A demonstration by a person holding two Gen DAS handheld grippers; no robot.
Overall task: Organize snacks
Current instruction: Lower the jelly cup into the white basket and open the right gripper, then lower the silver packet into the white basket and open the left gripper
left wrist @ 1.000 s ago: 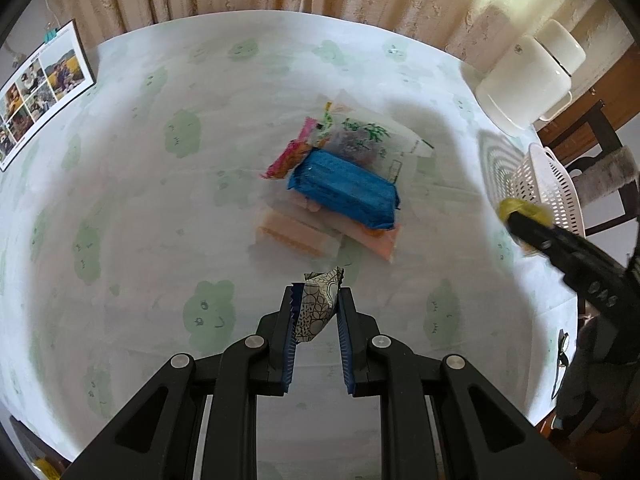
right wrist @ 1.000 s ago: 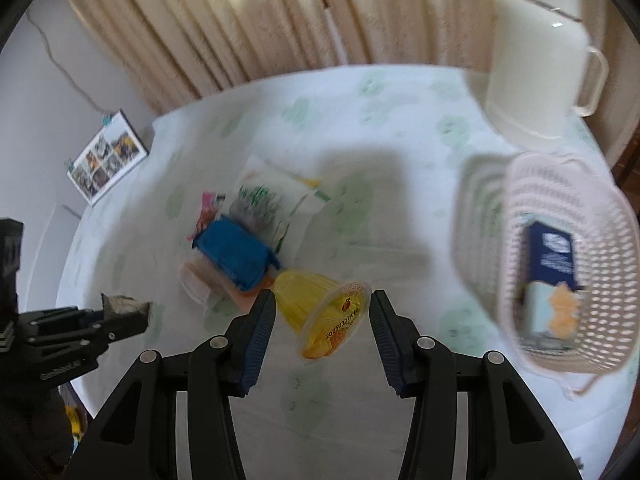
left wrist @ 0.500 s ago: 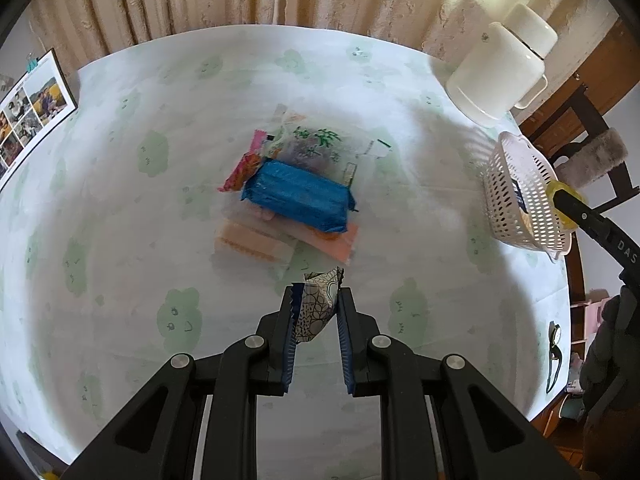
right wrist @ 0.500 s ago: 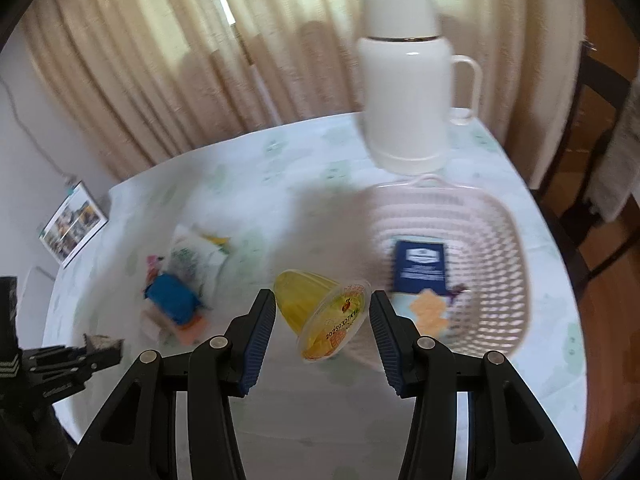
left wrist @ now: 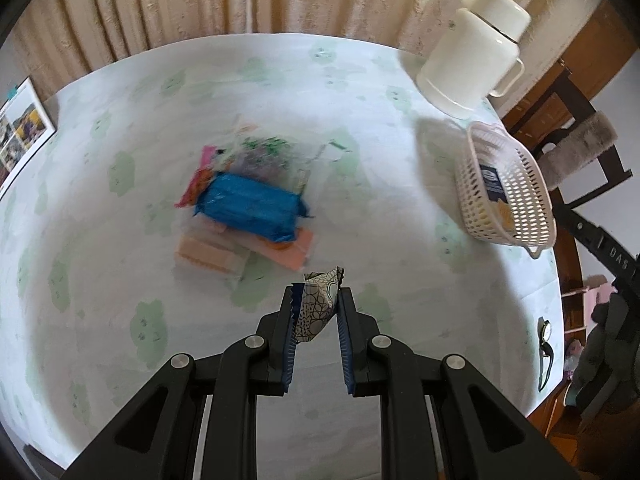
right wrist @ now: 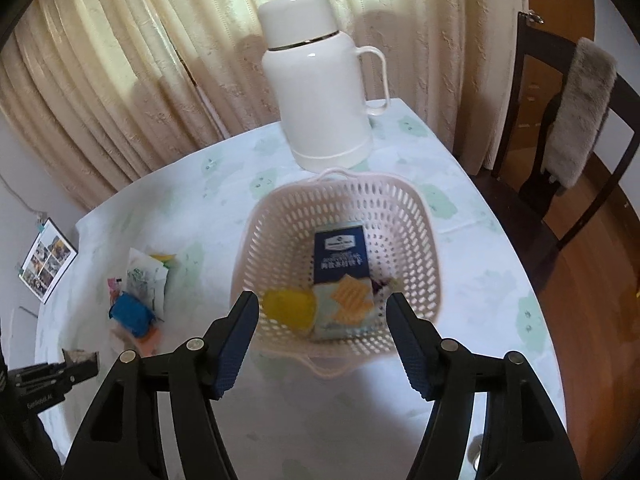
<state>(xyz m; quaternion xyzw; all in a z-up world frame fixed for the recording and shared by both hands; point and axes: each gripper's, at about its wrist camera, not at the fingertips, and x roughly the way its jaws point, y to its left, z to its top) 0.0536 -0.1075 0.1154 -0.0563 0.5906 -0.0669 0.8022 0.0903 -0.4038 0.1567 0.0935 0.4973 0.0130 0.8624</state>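
Letters "DAS" in white on the black gripper arm [left wrist: 612,252] at right edge of left wrist view. Faint, partly legible "GenRobot" on the other gripper's body [right wrist: 38,402] at lower left of right wrist view. White print on blue box [right wrist: 340,256] in basket: unreadable.

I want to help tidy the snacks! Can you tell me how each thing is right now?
Left tongs: shut on a small patterned packet.
Right tongs: opening, nothing between them, over the basket.
Basket: upright, holding snacks.
Yellow jelly cup: lying in the basket.
Blue box: lying in the basket.
Snack pile: loose on the table.
Thermos: upright, lid on.
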